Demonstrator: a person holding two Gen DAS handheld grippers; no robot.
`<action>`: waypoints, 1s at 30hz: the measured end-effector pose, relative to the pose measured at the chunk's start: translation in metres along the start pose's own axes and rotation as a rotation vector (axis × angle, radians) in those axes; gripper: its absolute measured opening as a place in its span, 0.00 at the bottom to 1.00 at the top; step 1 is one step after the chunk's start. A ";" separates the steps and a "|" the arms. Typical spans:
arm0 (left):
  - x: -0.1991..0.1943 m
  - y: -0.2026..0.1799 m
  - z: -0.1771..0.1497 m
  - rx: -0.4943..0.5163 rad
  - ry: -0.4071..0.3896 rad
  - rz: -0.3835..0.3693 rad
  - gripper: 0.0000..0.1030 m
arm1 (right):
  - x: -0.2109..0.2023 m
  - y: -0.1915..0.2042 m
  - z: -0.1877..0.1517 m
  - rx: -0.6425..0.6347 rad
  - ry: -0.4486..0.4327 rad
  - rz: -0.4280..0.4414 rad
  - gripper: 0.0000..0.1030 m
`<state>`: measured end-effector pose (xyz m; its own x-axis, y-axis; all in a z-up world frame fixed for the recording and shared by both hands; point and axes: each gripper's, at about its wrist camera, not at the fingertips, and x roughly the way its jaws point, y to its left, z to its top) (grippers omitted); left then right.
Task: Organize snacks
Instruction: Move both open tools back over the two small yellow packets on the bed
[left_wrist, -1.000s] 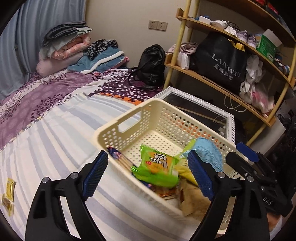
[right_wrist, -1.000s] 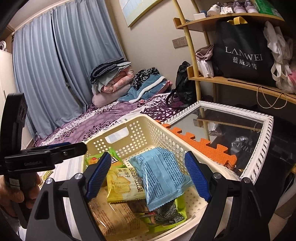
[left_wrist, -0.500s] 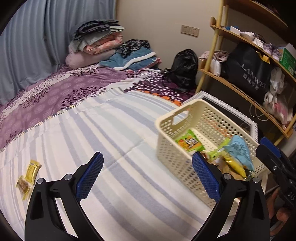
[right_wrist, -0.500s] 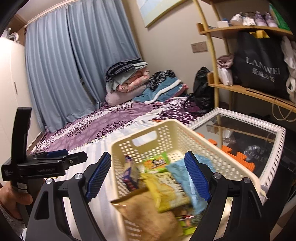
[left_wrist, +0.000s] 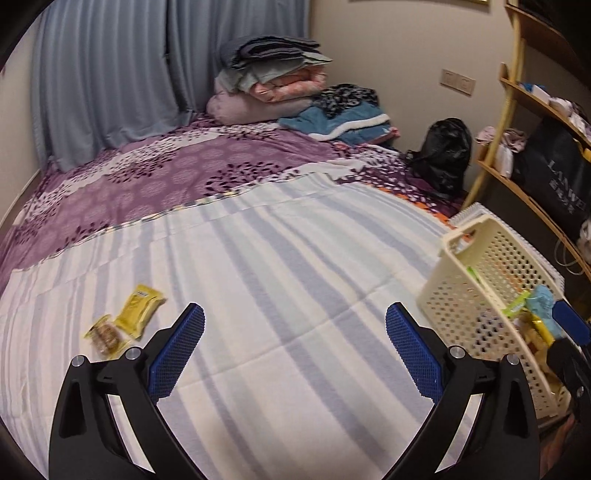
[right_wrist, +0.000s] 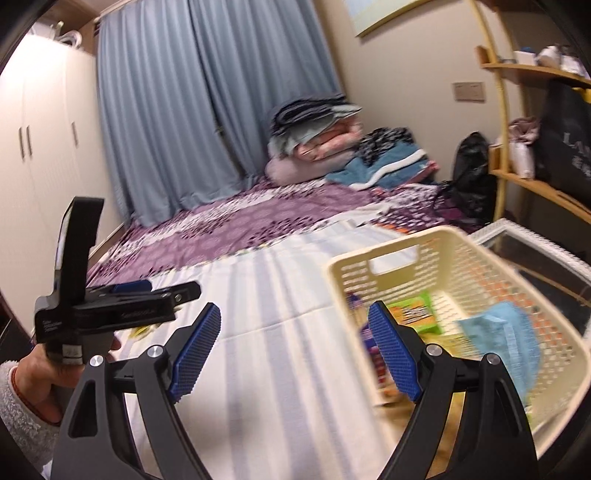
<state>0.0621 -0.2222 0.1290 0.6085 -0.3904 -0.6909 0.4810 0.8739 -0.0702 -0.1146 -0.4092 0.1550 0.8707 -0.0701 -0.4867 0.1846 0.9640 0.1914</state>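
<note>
A cream perforated basket (left_wrist: 480, 273) stands at the right edge of the striped bed and holds several snack packets; it also shows in the right wrist view (right_wrist: 436, 251). Two yellow snack packets lie on the sheet at the left: a larger one (left_wrist: 140, 310) and a smaller one (left_wrist: 105, 336). My left gripper (left_wrist: 295, 347) is open and empty above the sheet, between the packets and the basket. My right gripper (right_wrist: 295, 347) is open and empty at the basket's left wall. A blue packet (right_wrist: 506, 339) and a green packet (right_wrist: 413, 314) lie in the basket.
The left gripper's body (right_wrist: 92, 302) and the hand holding it show at the left of the right wrist view. Folded bedding (left_wrist: 273, 85) is stacked at the bed's far end. A black bag (left_wrist: 443, 155) and wooden shelves (left_wrist: 535, 177) stand at the right.
Both grippers have swung left, away from the basket and toward the open sheet. The two yellow packets have come closer in the left wrist view. Both grippers stay open and empty.
</note>
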 end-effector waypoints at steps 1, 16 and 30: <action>0.001 0.007 -0.002 -0.008 0.004 0.014 0.97 | 0.004 0.007 -0.002 -0.012 0.012 0.013 0.79; 0.027 0.116 -0.023 -0.208 0.071 0.221 0.97 | 0.048 0.055 -0.024 -0.075 0.149 0.109 0.79; 0.064 0.188 -0.049 -0.353 0.144 0.311 0.97 | 0.071 0.071 -0.032 -0.088 0.215 0.128 0.79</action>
<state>0.1602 -0.0691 0.0361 0.5841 -0.0733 -0.8084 0.0324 0.9972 -0.0671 -0.0539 -0.3372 0.1071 0.7657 0.1008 -0.6353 0.0311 0.9807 0.1930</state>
